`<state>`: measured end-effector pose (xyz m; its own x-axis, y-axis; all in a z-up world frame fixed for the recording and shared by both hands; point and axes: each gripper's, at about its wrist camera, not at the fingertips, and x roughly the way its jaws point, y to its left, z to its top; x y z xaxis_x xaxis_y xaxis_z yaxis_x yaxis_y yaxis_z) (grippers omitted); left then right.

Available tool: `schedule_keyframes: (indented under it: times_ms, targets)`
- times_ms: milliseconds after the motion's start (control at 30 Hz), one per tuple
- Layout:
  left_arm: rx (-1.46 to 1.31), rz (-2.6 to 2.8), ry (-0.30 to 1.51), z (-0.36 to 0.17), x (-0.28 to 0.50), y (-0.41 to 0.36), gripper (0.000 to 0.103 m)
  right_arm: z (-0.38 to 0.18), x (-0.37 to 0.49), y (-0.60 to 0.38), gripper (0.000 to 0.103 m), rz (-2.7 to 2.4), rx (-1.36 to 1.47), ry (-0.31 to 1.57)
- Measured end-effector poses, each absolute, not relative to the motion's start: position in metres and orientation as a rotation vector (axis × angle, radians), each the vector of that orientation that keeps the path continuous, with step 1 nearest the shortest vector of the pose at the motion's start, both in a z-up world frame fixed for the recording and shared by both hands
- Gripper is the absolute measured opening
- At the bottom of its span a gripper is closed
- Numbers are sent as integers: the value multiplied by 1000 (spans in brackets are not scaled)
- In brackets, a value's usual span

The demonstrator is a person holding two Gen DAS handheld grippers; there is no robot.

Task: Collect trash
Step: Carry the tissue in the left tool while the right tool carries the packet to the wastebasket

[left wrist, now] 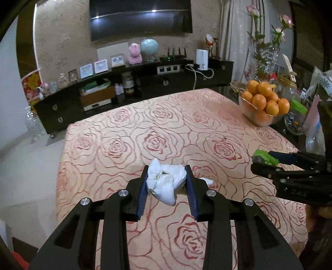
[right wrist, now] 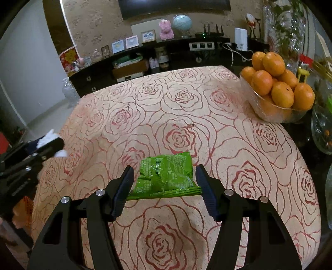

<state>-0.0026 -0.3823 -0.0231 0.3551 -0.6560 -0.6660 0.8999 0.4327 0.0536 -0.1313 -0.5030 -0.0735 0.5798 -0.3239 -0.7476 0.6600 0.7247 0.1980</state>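
- Left wrist view: your left gripper (left wrist: 167, 179) is clamped on a crumpled white tissue (left wrist: 164, 182). Both pads press its sides. It looks lifted clear of the tablecloth (left wrist: 124, 135), judging by the shadow under it.
- A small white scrap (left wrist: 207, 181) shows just beyond the right-hand finger. Can't tell if it's part of the wad or a loose bit lying on the cloth.
- Right wrist view: your right gripper (right wrist: 164, 182) holds a flattened green wrapper (right wrist: 166, 176) between its fingers, jaws about halfway apart. Its long axis runs straight across the gap, finger to finger. The folded near edge reaches both pads, so I read it as gripped edgewise, a light hold.
- Key relation: both pieces of trash sit right between their own fingers, nothing left to reach for. No bin or bag shows in either view, so the drop point is off-frame. Which way it lies from either gripper, I can't tell.
- The two grippers are side by side, near but not touching. Each shows at the edge of the other's view.
- Surface ahead of the fingers: peach cloth with a red rose pattern, soft and likely to snag if you drag low.
- Beyond and right of the grippers: glass bowl of oranges (right wrist: 278, 89), with glassware and flowers behind it. Keep swings away from that side.
- Far end: dark sideboard (left wrist: 134, 83) under a wall TV (left wrist: 141, 18).
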Motion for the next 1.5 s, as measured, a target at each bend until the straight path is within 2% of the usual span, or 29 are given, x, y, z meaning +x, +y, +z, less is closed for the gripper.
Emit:
schedule_keyframes:
  times_ms: [600,1500]
  targets:
    - [381,-913,622,-10,11,-316,32,-65,-96,-467,60,-497,413,706]
    - [193,-539,667,5,52,-141,32,-53,-58,-395,60,-309,375,693]
